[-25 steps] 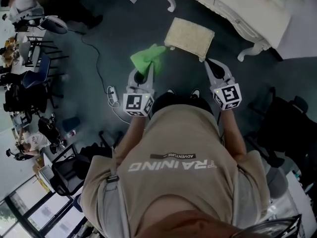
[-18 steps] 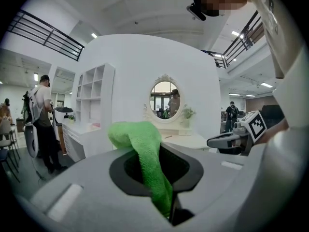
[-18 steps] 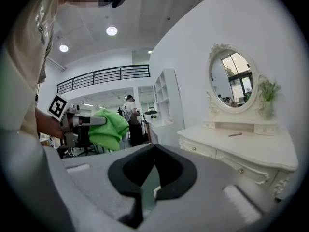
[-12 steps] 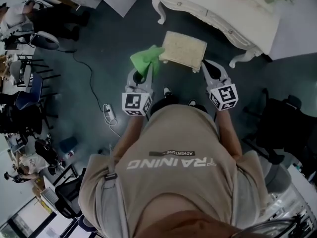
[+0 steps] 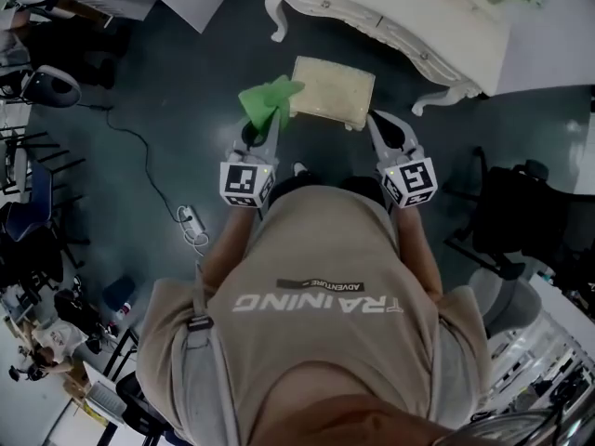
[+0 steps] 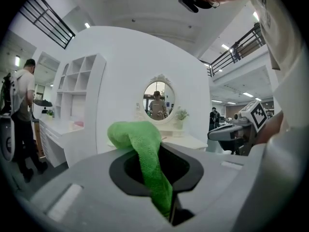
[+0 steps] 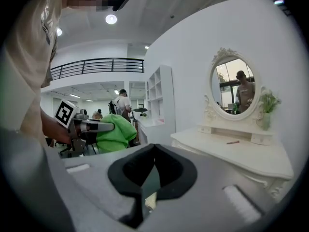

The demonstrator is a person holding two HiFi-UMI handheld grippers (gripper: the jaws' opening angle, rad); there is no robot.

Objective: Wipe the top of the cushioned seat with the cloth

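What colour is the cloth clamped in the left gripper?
The cloth is bright green; it shows best in the left gripper view.

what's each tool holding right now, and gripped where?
Left tool is shut on the green cloth, pinching one end of it; the rest bunches up beyond the jaws. Right tool is shut, holding nothing.

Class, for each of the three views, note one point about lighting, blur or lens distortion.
Head view: dim, low contrast, though the pale cushioned seat stands out against the dark floor. Left gripper view: bright, fisheye-curved inside a black round border; the green cloth is sharp. Right gripper view: same fisheye curve; the white wall looks bent.
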